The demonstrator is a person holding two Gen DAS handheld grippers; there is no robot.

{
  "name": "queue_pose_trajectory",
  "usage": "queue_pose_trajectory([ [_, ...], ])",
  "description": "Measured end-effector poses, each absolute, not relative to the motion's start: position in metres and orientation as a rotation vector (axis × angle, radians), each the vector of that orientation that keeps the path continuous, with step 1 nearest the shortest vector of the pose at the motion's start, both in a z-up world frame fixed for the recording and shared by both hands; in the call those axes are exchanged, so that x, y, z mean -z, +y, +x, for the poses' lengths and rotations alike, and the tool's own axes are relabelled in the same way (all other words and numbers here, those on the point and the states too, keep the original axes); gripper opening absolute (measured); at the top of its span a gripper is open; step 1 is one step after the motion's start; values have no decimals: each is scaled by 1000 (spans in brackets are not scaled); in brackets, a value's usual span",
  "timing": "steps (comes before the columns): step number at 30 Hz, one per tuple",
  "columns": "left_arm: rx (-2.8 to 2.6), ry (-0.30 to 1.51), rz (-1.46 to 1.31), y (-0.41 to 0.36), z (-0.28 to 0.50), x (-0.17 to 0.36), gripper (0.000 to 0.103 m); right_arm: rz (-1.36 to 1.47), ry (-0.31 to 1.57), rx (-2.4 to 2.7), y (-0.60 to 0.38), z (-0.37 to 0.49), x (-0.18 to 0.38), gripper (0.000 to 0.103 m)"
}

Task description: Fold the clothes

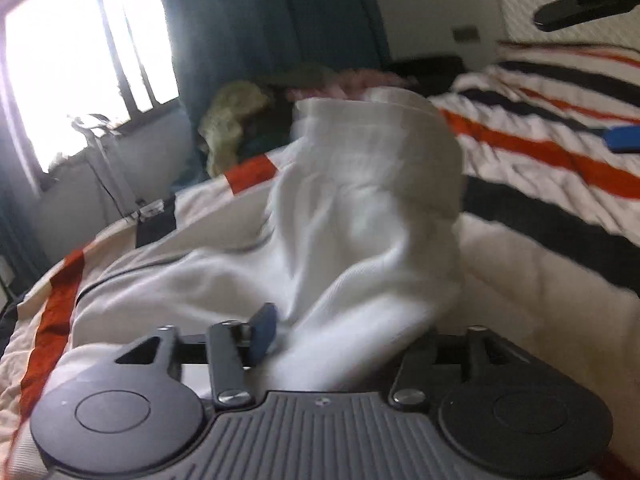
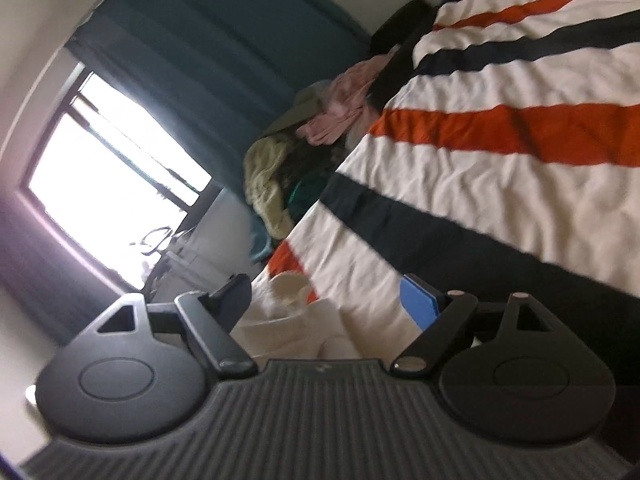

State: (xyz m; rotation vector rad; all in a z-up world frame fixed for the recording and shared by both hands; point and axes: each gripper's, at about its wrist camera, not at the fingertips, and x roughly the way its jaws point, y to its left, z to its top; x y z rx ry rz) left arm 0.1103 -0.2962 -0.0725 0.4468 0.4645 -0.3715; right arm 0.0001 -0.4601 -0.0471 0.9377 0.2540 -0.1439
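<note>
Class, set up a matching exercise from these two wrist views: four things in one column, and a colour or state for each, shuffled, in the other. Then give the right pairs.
Things:
1. left gripper
2. right gripper
3. curtain
4. bedspread

States or colours:
A. teal
B. open, holding nothing
C. striped white, orange and black
D. shut on the white garment

Pairs: 1-D, 2-B, 3-A, 4-C
</note>
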Motion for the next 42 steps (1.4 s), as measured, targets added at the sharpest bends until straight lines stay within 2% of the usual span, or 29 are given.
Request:
queue_pose_trajectory([
  [3, 408, 497, 446, -275, 110, 61, 75, 949, 300, 88, -452, 6, 49, 84],
  [7, 407, 527, 418, -226, 96, 44, 77, 955, 405, 9, -433, 24, 62, 84],
  [11, 333, 558, 239, -159, 74, 29, 75, 857, 483, 0, -407, 50, 72, 84],
  [15, 293, 511, 295, -155, 59, 32, 81, 691, 530, 30, -382, 80, 77, 84],
  [17, 264, 505, 351, -155, 57, 38, 82, 708, 514, 2, -380, 87, 83, 71],
  [18, 248, 503, 380, -155, 56, 42, 82, 707, 496, 0, -380, 87, 83, 56],
  [19, 231, 500, 410, -156, 55, 46, 82, 703, 476, 3, -380, 86, 82, 36],
  [23, 204, 508, 401, -153, 53, 55, 83, 755, 343, -35, -387, 73, 68, 31],
  [27, 156, 543, 318, -139, 59, 54, 82, 836, 293, 15, -398, 58, 63, 31],
  [30, 122, 592, 212, -122, 65, 54, 83, 896, 434, 131, -411, 60, 82, 35],
  [32, 99, 623, 141, -110, 69, 54, 85, 954, 484, 168, -420, 59, 100, 45],
  [34, 76, 654, 70, -99, 73, 53, 85, 1014, 488, 179, -427, 55, 112, 70],
  [42, 34, 720, -271, -44, 80, 53, 85, 1123, 552, 30, -426, 59, 122, 75],
])
